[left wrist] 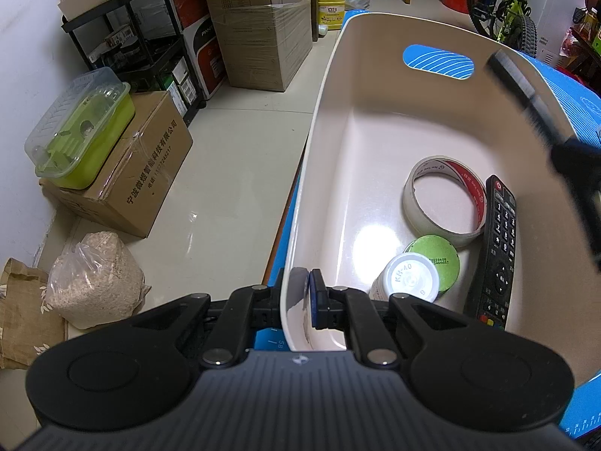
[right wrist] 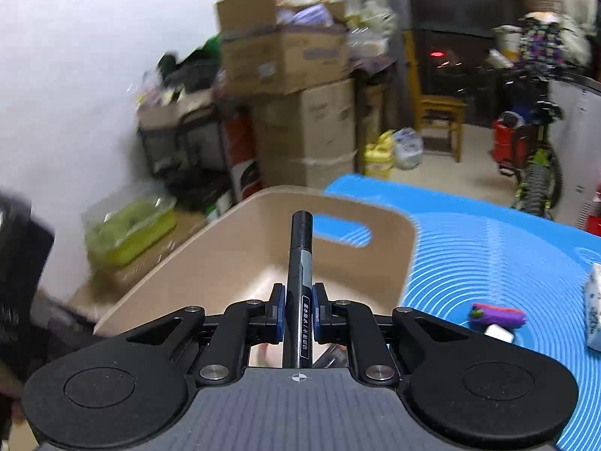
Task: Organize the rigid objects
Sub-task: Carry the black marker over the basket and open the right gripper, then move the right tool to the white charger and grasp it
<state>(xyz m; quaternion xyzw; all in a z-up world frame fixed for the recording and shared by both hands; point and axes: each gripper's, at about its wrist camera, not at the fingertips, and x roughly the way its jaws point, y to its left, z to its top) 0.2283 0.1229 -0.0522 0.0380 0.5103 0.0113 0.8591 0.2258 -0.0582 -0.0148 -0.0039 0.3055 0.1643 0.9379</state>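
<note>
Only the left wrist view looks down into the cream plastic basket (left wrist: 375, 120). On its floor lie a roll of clear packing tape (left wrist: 443, 199), a black remote control (left wrist: 496, 248) along the right wall, a green round lid (left wrist: 439, 255) and a white bottle cap marked KB-40 (left wrist: 409, 278), all crowded in the near right corner. The left hand-held gripper (left wrist: 300, 297) is clamped on the basket's near rim, one blue pad inside the wall and the other outside it. At the upper right of this view the black marker pen (left wrist: 518, 90) shows blurred, slanting above the basket's right wall, with the dark shape of the right hand-held gripper (left wrist: 574, 158) at its lower end.

The right wrist view shows what the left one cannot: the right hand-held gripper (right wrist: 299, 308) is closed on the marker pen (right wrist: 300, 248), its blue pads pressing the barrel on both sides. The pen's long axis runs straight along the fingers, its capped end pointing forward and away from the camera, toward the basket's (right wrist: 233, 248) far wall with the handle slot. The pen is in the air above the basket's near edge. To the right, the blue ringed mat (right wrist: 488, 248) on the worktop carries a small purple object (right wrist: 496, 315) and a white one (right wrist: 497, 332), both too blurred to name.
</note>
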